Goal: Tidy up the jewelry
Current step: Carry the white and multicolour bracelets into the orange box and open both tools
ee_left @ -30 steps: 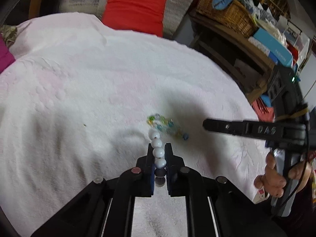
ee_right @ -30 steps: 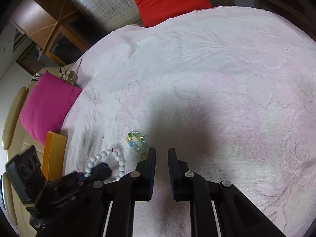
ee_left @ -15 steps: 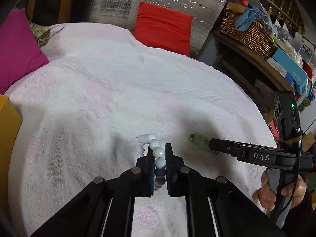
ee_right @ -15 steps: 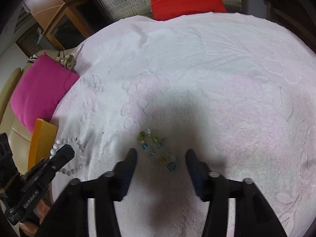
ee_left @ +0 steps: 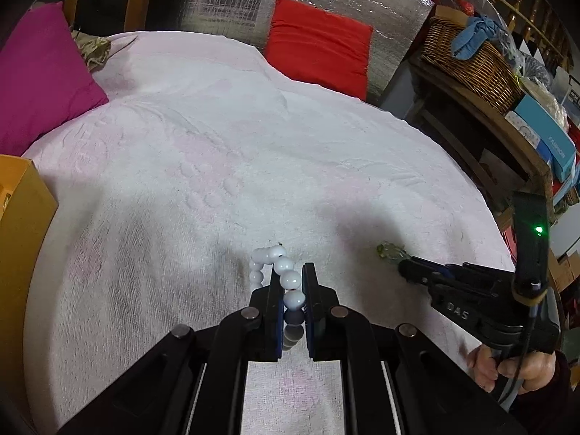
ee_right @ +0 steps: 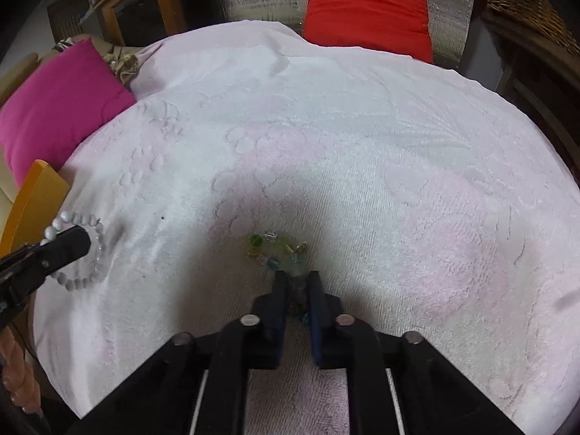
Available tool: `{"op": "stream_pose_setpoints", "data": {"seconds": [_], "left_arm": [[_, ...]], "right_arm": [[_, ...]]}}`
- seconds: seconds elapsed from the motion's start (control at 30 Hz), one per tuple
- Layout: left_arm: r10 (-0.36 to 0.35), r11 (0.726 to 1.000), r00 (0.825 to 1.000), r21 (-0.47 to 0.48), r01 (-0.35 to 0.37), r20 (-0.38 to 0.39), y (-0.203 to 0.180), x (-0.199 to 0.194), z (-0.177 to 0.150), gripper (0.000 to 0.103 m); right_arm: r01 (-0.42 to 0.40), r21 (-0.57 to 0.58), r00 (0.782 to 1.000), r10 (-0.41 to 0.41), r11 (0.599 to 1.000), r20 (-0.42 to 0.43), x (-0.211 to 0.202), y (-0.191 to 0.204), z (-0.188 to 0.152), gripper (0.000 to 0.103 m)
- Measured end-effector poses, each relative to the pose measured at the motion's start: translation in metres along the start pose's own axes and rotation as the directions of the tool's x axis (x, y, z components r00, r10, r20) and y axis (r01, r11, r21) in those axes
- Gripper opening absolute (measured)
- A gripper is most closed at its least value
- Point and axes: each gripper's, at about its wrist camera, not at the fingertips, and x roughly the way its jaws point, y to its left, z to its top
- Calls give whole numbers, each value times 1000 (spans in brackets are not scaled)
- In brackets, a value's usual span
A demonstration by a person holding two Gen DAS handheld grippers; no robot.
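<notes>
1. The pink-white towel (ee_right: 362, 152) covers a rounded worktop; most of it is bare, with wide open room across the upper and right parts of both views
2. Edges: the towel falls away at the right edge in the left wrist view, next to a wooden shelf (ee_left: 482, 119); at the left edge an orange box (ee_left: 21, 203) touches the towel, with a magenta cushion (ee_left: 40, 83) above it and a red cushion (ee_left: 319, 47) at the top
3. Left gripper (ee_left: 291, 275): fingers drawn together and clamped on the white bead bracelet (ee_left: 286, 275); the beads run up between the pads and curl over to the left of the tips, low in the frame centre. In the right wrist view the same loop hangs around that gripper's tip at the left edge
4. Right gripper (ee_right: 296, 279): jaws closing onto the coloured bead bracelet (ee_right: 275, 250), whose nearer beads sit between the fingers while the rest lies on the towel just above the tips, in shadow at lower centre
5. Hard to make out: the coloured beads are blurred, and in the left wrist view only a greenish bit shows beyond the right gripper's tip. A hand (ee_left: 507, 366) is cut off at lower right
6. Writing: "DAS" on the right gripper's side; "FASHION" on a blue box (ee_left: 547, 141) at the right
</notes>
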Motion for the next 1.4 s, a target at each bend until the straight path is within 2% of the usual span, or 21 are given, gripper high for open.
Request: {"op": "stream_pose_setpoints", "data": {"seconds": [0.07,0.1,0.23,0.33,0.5,0.63,0.73,1.0,1.23,1.4], "left_arm": [[6,1000,1000,4,-6,7,-1,0,1,9],[7,1000,1000,5,-8,9,-2,0,1,9],[10,1000,1000,2,-10,7,-2,1,1,9],[12,1000,1000,1,-12,7,-2,3,3,9],[40,999,999,21,-41,17,-5,2,3,9],[44,999,999,31,-45,32,-6,-4,1,9],[50,998,997,42,-52,54,-8,-14,-2,9],[69,996,992,56,-75,110,-11,-45,-15,9],[100,994,980,13,-104,174,4,-98,-21,9],[164,985,962,7,-170,220,27,-149,-27,9]], "right_arm": [[-47,27,999,47,999,-3,-4,-5,-1,9],[-97,62,995,98,993,-4,-6,-9,0,9],[-254,158,967,253,954,27,-16,-26,2,9],[-366,232,930,365,901,51,-19,-37,4,9],[-490,305,869,488,817,89,-22,-40,6,9],[-536,306,842,524,787,127,-31,-38,8,9],[-553,296,832,534,779,148,-37,-37,8,9],[-548,265,837,525,794,157,-47,-20,4,9],[-569,212,823,551,795,139,-60,22,6,9],[-590,141,807,580,795,111,-72,76,18,9]]}}
